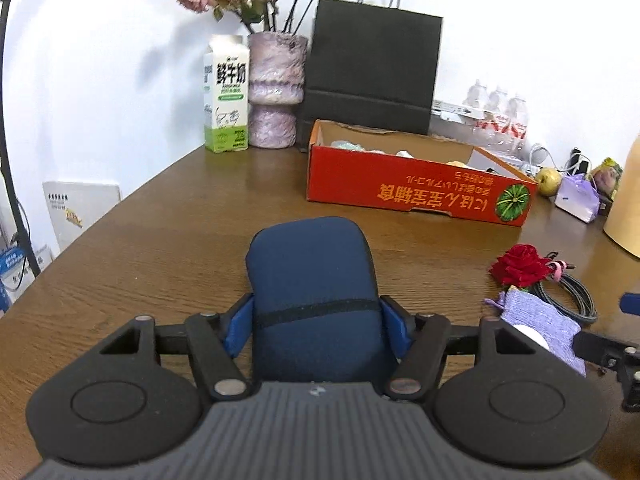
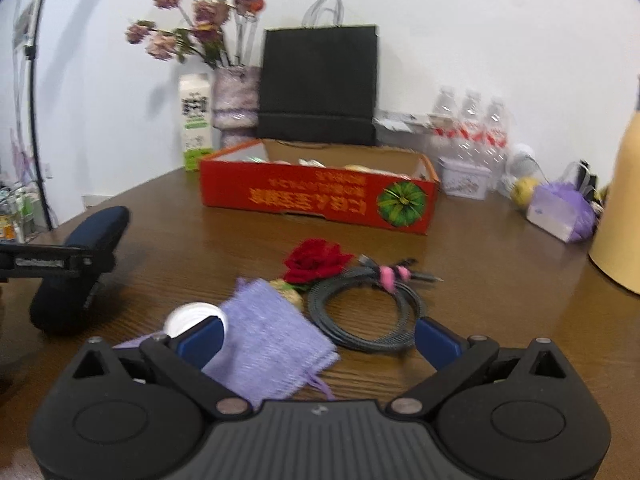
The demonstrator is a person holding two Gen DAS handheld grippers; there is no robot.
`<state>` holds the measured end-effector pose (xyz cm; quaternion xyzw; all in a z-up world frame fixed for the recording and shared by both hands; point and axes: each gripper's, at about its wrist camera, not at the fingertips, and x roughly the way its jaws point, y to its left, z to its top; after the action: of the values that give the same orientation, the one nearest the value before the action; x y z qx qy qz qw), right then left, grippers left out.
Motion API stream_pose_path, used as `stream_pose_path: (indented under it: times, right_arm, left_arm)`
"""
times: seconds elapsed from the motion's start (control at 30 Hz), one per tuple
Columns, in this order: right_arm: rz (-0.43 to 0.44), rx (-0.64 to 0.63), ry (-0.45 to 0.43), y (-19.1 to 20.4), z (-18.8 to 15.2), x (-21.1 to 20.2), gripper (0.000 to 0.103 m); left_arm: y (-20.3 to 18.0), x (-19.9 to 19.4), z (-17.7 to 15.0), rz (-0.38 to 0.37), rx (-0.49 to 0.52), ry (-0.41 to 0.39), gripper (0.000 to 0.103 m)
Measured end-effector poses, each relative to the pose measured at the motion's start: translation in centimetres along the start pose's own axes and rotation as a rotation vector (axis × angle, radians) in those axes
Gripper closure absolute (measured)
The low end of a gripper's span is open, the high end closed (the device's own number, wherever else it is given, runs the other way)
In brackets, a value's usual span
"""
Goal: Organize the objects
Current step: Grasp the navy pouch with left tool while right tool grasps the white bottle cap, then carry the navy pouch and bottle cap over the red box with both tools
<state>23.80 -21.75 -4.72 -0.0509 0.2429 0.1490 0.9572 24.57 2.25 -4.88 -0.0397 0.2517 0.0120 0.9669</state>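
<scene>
My left gripper (image 1: pixel 318 320) is shut on a dark blue soft case (image 1: pixel 314 280) and holds it above the brown table (image 1: pixel 160 240); the case also shows in the right wrist view (image 2: pixel 76 264). My right gripper (image 2: pixel 320 336) is open over a purple knit pouch (image 2: pixel 272 340), with a white round lid (image 2: pixel 192 316) beside its left finger. A red fabric rose (image 2: pixel 316 262) and a coiled grey cable (image 2: pixel 368 312) with pink ties lie just ahead. The open red cardboard box (image 2: pixel 320 196) stands farther back and holds several items.
A milk carton (image 1: pixel 226 92), a purple vase with dried flowers (image 1: pixel 276 88) and a black paper bag (image 1: pixel 372 68) stand at the back wall. Water bottles (image 2: pixel 472 128), a small tin (image 2: pixel 464 178), a yellow fruit (image 2: pixel 524 190) and a purple bag (image 2: pixel 560 212) sit right.
</scene>
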Motion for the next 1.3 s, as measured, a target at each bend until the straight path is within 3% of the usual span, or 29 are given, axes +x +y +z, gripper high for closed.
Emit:
stream_pose_path:
  times: [0.27,0.53,0.67,0.73,1.3]
  right_arm:
    - [0.072,-0.094,0.03,3.8,0.7,1.1,0.009]
    - [0.101,-0.132,0.109,5.8,1.0,2.8,0.035]
    - [0.112,-0.111,0.126,5.5,1.0,3.1,0.041]
    - [0.117,-0.106,0.122,5.5,1.0,3.0,0.064]
    - [0.079,-0.031,-0.032,3.9,1.3,0.8,0.064]
  left_arm:
    - [-0.1,-0.4,-0.3,-0.032,0.002,-0.004,0.037]
    - [0.2,-0.4,-0.3,-0.042,-0.009,-0.004,0.037]
    - [0.2,-0.4,-0.3,-0.043,-0.014,-0.004,0.037]
    - [0.3,-0.5,-0.3,-0.044,-0.015,-0.005,0.037]
    - [0.1,-0.5,-0.2,-0.034,-0.005,0.001,0.037]
